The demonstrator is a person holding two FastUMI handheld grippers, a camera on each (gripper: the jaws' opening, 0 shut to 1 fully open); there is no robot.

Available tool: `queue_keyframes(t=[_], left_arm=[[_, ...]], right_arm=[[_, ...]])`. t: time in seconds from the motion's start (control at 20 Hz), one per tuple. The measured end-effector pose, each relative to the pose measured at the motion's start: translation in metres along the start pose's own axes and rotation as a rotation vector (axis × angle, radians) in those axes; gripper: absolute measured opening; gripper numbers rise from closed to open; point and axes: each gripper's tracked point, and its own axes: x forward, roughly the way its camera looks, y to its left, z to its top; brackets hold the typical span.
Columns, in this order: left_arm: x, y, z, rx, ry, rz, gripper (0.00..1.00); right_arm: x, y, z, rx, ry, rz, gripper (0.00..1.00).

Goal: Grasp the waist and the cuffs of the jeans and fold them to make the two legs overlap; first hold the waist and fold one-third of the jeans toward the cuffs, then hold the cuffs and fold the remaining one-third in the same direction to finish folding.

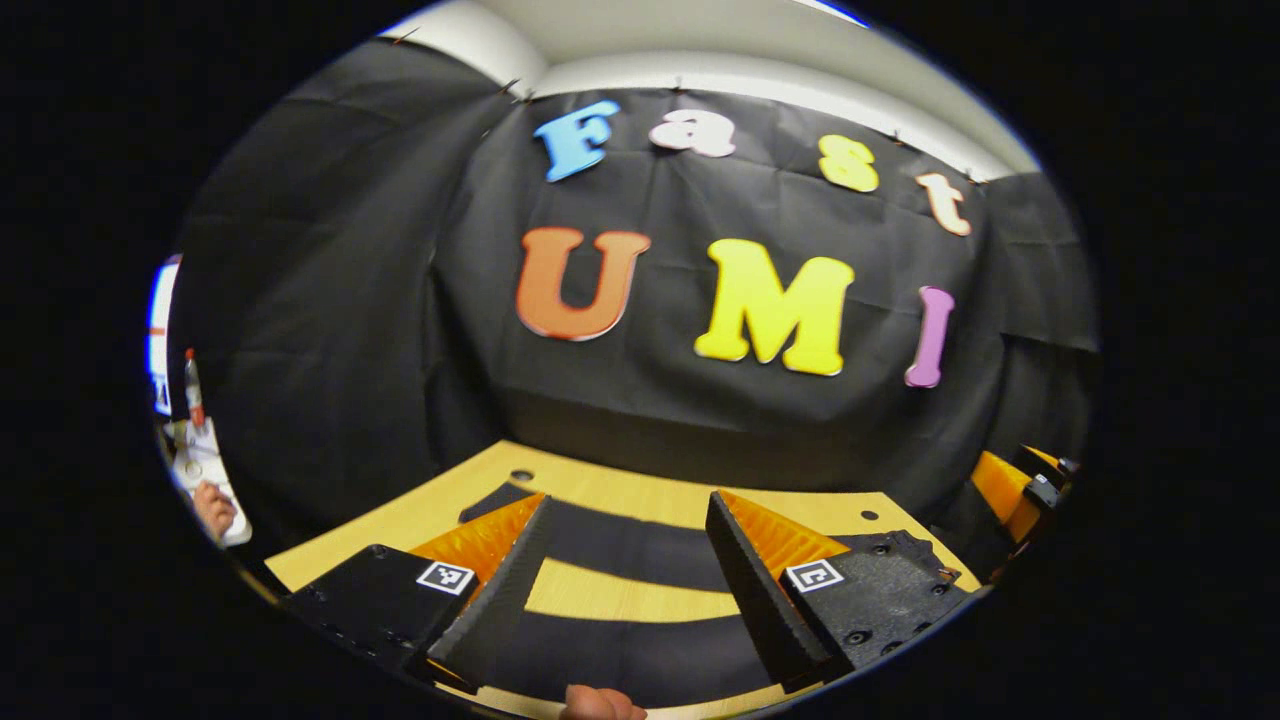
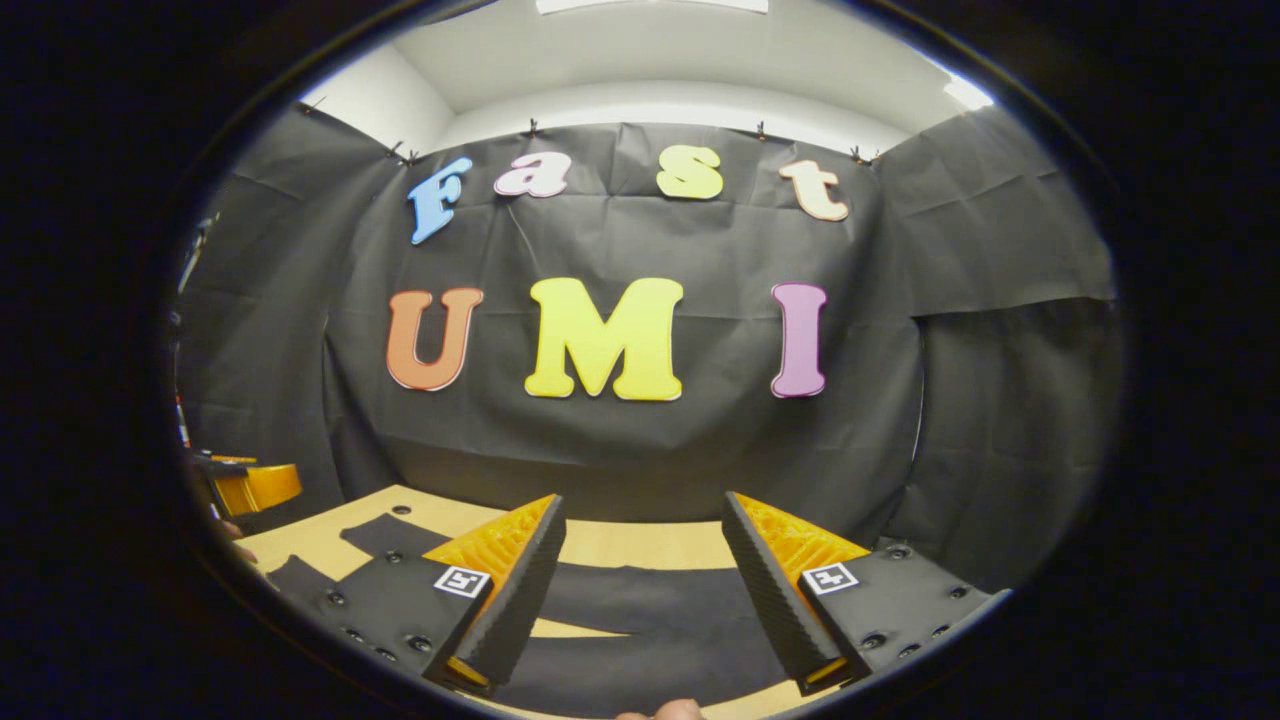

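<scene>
1. Both tongs hung with their fingers spread wide and nothing between them: the left tongs [image 1: 628, 570] and the right tongs [image 2: 645, 580] each looked out level over the surface [image 1: 620, 490] toward the booth wall.
2. Dark jeans [image 1: 640, 555] lay flat on the pale wooden surface below and ahead of both tongs, showing as two dark bands with a strip of wood between them, which I took for the two legs lying apart.
3. Judging by that, no fold had been made, and the tongs were held high and apart to come down on the waist and cuffs; which end was the waist I could not tell.
4. At the right edge of the left gripper view the other pair of tongs showed, well off to the side.
5. Small round holes dotted the surface [image 2: 620, 545], and black cloth [image 2: 620, 450] closed the booth under a white ceiling [image 2: 640, 60].
</scene>
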Motion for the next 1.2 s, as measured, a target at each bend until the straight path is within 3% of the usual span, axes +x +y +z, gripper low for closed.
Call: queue_keyframes(t=[0.1, 0.3, 0.4, 0.55, 0.8, 0.85, 1.0, 1.15, 1.2], left_arm=[[-0.003, 0.047, -0.029, -0.104, 0.096, 0.082, 0.96], [-0.028, 0.113, -0.108, -0.581, 0.391, 0.248, 0.99], [-0.041, 0.130, -0.138, -0.750, 0.478, 0.320, 0.99], [-0.053, 0.146, -0.158, -0.831, 0.540, 0.365, 0.99], [-0.043, 0.148, -0.182, -0.996, 0.650, 0.388, 0.98], [-0.041, 0.150, -0.184, -1.001, 0.664, 0.392, 0.99], [-0.032, 0.157, -0.187, -1.001, 0.677, 0.396, 0.98], [-0.019, 0.156, -0.183, -1.018, 0.673, 0.367, 0.98], [-0.014, 0.156, -0.182, -1.018, 0.666, 0.355, 0.98]], right_arm=[[-0.003, -0.001, -0.007, -0.002, 0.021, -0.012, 0.97], [-0.009, 0.004, -0.017, -0.013, 0.053, -0.020, 0.97], [-0.014, 0.006, -0.016, -0.029, 0.057, -0.026, 0.93], [-0.019, 0.003, -0.021, -0.045, 0.072, -0.054, 0.97], [-0.038, -0.005, -0.043, -0.026, 0.153, -0.119, 0.93], [-0.041, -0.008, -0.044, -0.023, 0.161, -0.136, 0.96], [-0.046, -0.019, -0.040, -0.020, 0.161, -0.187, 0.93], [-0.051, -0.023, -0.039, -0.007, 0.166, -0.227, 0.96], [-0.053, -0.022, -0.041, -0.006, 0.173, -0.234, 0.93]])
